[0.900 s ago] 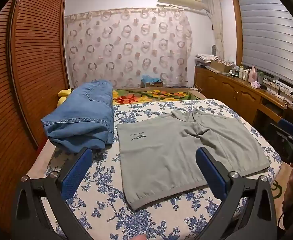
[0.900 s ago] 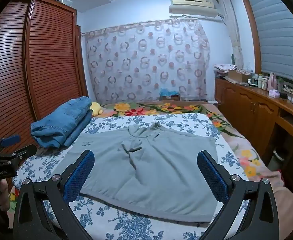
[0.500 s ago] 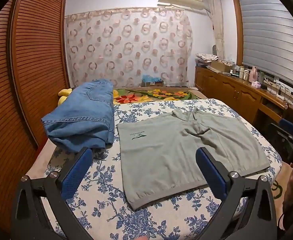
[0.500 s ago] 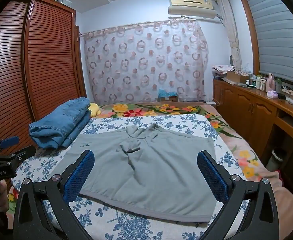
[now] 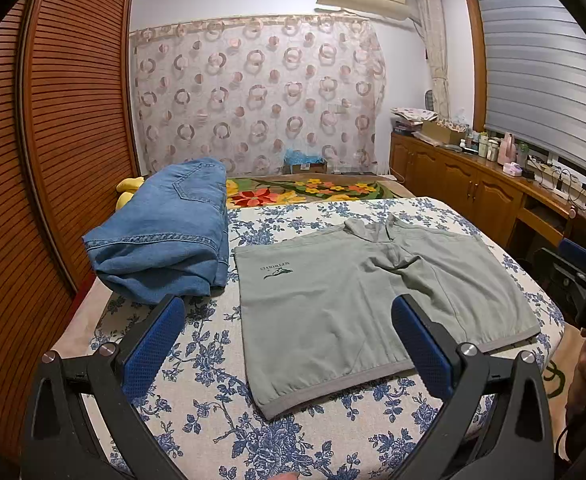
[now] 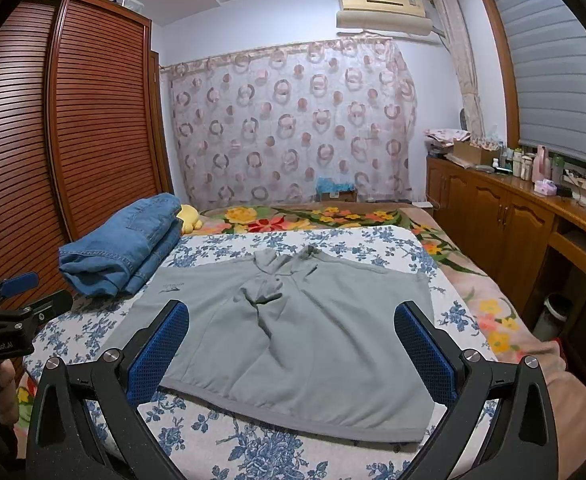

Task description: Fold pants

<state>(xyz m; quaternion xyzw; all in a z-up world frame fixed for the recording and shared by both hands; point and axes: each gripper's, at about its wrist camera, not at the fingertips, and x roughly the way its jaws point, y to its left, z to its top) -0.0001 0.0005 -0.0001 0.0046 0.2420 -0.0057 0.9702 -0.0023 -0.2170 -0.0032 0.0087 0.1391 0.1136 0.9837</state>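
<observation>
Grey pants [image 5: 333,312] with a small dark logo lie spread flat on the flowered bed sheet [image 5: 197,364], rumpled along the middle. My left gripper [image 5: 287,308] hovers over the bed's near edge, open, its blue pads [image 5: 153,344] apart and nothing between them. In the right wrist view the same pants [image 6: 313,344] lie ahead, and my right gripper [image 6: 292,312] stands open above their near hem, also empty. Each gripper shows at the edge of the other's view: the right gripper [image 5: 581,280] and the left gripper [image 6: 9,308].
Folded blue jeans [image 5: 165,236] sit on the bed to the left of the pants, with a yellow plush toy [image 6: 189,216] behind them. A slatted wooden wardrobe [image 5: 53,140] runs along the left, a wooden cabinet [image 6: 493,216] with bottles on the right.
</observation>
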